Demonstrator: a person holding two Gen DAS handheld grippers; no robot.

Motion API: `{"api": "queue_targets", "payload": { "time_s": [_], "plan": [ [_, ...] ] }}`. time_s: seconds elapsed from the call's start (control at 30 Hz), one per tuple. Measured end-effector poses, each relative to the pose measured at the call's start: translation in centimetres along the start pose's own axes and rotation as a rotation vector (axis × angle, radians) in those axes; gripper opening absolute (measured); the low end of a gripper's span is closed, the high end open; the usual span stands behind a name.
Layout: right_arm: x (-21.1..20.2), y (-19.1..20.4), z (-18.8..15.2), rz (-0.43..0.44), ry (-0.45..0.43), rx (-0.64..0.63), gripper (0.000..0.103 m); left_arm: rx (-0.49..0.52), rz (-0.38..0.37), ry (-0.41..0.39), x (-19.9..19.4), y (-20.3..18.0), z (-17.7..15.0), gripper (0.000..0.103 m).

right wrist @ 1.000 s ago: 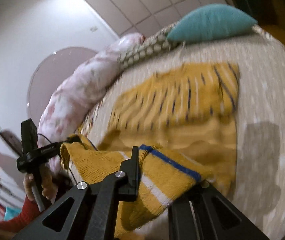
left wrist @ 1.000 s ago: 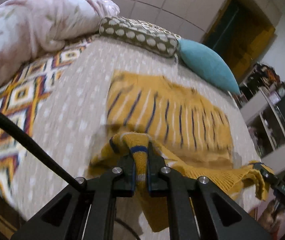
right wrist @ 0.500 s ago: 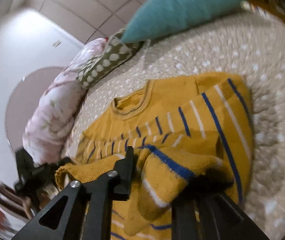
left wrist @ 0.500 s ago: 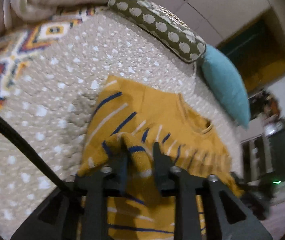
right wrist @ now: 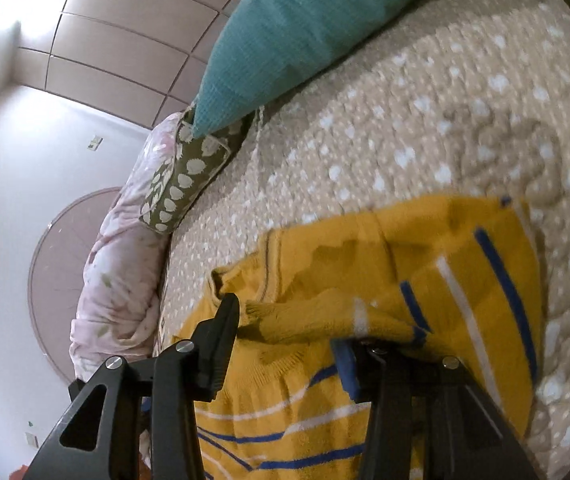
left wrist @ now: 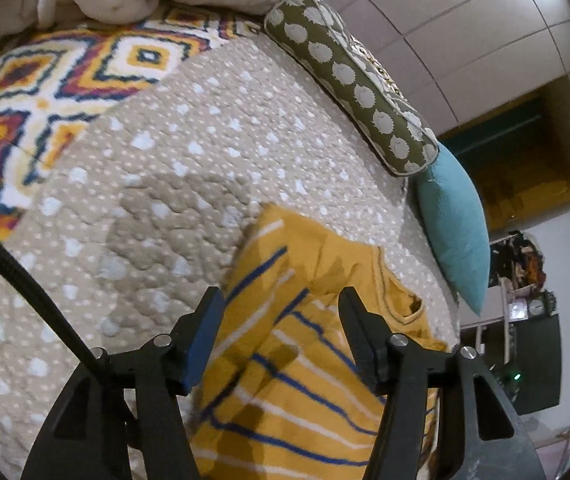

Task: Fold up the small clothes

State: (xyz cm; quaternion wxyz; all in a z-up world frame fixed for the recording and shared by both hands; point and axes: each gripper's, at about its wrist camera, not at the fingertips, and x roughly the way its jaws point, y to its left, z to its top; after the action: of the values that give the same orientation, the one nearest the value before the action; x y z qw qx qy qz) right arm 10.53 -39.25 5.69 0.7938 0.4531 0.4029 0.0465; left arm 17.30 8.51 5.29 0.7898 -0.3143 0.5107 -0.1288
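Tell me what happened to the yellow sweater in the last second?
Both grippers carried its bottom hem up over the body, then opened and let go: left gripper, right gripper. The sweater now lies folded. The teal pillow and bedspread stayed put.

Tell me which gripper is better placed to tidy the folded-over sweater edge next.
Probably the right gripper: open, with a raised fold of the yellow sweater bunched between its fingers. The left gripper, also open, sits over flat knit.
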Motion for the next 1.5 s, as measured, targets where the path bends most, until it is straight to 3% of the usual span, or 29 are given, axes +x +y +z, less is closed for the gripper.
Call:
{"api": "queue_targets", "payload": {
  "time_s": [0.1,0.27,0.37,0.5,0.57,0.6,0.7,0.73,0.8,0.87,1.03,1.2,1.3,1.4,1.5],
  "plan": [
    [-0.3,0.0,0.7,0.035,-0.013,0.048,0.073,0.023,0.019,0.000,-0.9,0.1,-0.9,0.061],
    [-2.4,-1.1,0.7,0.086,-0.065,0.153,0.073,0.079,0.058,0.009,-2.2,-0.1,-2.8,0.061],
    [-4.7,-0.5,-0.3,0.031,-0.099,0.084,0.073,0.149,0.099,0.009,-2.5,-0.7,-4.1,0.062],
    [-6.8,1.7,-4.0,-0.134,-0.061,-0.164,0.073,0.248,0.166,0.019,-2.4,-1.2,-6.4,0.063],
    [-7.4,2.2,-6.8,-0.205,-0.039,-0.290,0.061,0.287,0.185,0.028,-2.0,-1.2,-7.5,0.063],
    [-7.4,2.1,-8.3,-0.239,-0.017,-0.345,0.051,0.315,0.219,0.040,-1.6,-1.2,-8.2,0.063],
    [-7.5,-0.1,-11.3,-0.334,0.028,-0.405,0.033,0.347,0.309,0.058,-0.7,-0.2,-9.3,0.063],
    [-7.5,-0.9,-11.7,-0.362,0.032,-0.412,0.026,0.341,0.330,0.063,-0.6,0.4,-9.4,0.071],
    [-8.4,-2.2,-11.8,-0.402,0.014,-0.412,0.023,0.291,0.309,0.067,-1.2,1.9,-9.1,0.075],
    [-9.4,-2.5,-11.3,-0.475,0.002,-0.384,0.029,0.248,0.288,0.059,-2.3,2.7,-8.8,0.075],
    [-12.0,0.6,-10.0,-0.379,-0.104,-0.406,0.030,0.248,0.280,-0.049,-5.5,3.2,-9.0,0.075],
    [-6.1,5.1,-7.7,-0.398,-0.064,-0.509,0.030,0.307,0.338,-0.180,-7.1,2.2,-9.4,0.075],
    [-0.9,5.8,-5.9,-0.507,-0.031,-0.562,0.030,0.313,0.350,-0.239,-7.5,2.4,-8.5,0.075],
    [4.3,4.0,-3.8,-0.618,0.074,-0.503,0.030,0.281,0.335,-0.255,-7.5,3.1,-7.1,0.075],
    [3.6,6.9,-3.5,-0.669,-0.015,-0.519,0.030,0.251,0.313,-0.276,-7.8,4.2,-5.8,0.075]
  ]
}}
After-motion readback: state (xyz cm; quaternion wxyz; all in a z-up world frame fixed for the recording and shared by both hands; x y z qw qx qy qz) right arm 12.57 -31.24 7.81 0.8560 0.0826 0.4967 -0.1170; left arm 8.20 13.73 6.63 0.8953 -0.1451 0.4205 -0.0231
